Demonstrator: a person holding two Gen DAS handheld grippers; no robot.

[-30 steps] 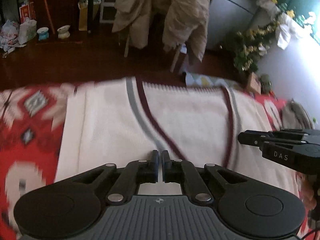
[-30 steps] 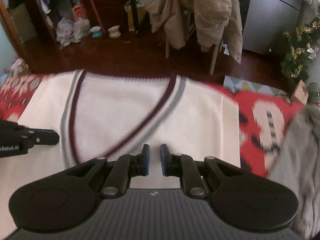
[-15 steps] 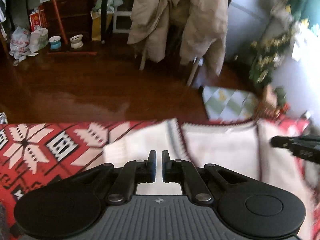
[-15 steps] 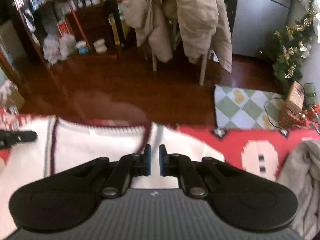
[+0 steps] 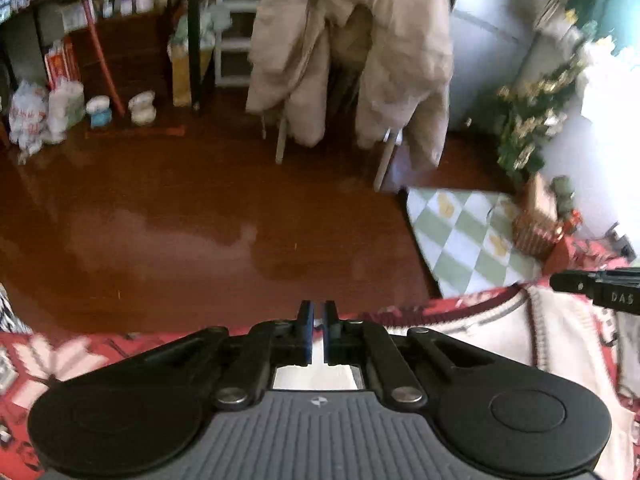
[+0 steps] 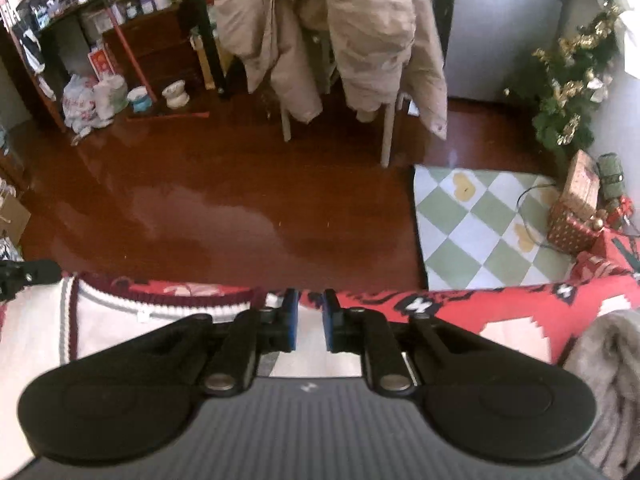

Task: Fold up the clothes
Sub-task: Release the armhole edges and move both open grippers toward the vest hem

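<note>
A cream knit sweater (image 5: 560, 344) with maroon and grey trim lies on a red patterned blanket (image 5: 52, 360), its far trimmed edge along the bed's edge. My left gripper (image 5: 316, 330) is at that edge, its blue pads nearly together with white cloth showing in the slit. In the right wrist view the sweater (image 6: 116, 320) spreads to the left, and my right gripper (image 6: 310, 320) holds a slightly wider gap with pale cloth between its pads. Each gripper's tip appears in the other's view: the right gripper (image 5: 592, 286) and the left gripper (image 6: 28, 276).
Beyond the bed edge is a dark wooden floor (image 6: 240, 208), a chair draped with a beige coat (image 5: 352, 52), a green checked mat (image 6: 480, 220) and a decorated tree (image 6: 572, 80). A grey garment (image 6: 608, 380) lies on the blanket (image 6: 500, 304) at the right.
Both grippers have moved forward across the sweater from its middle to its far trimmed edge. The views have risen, and the floor now fills most of each.
</note>
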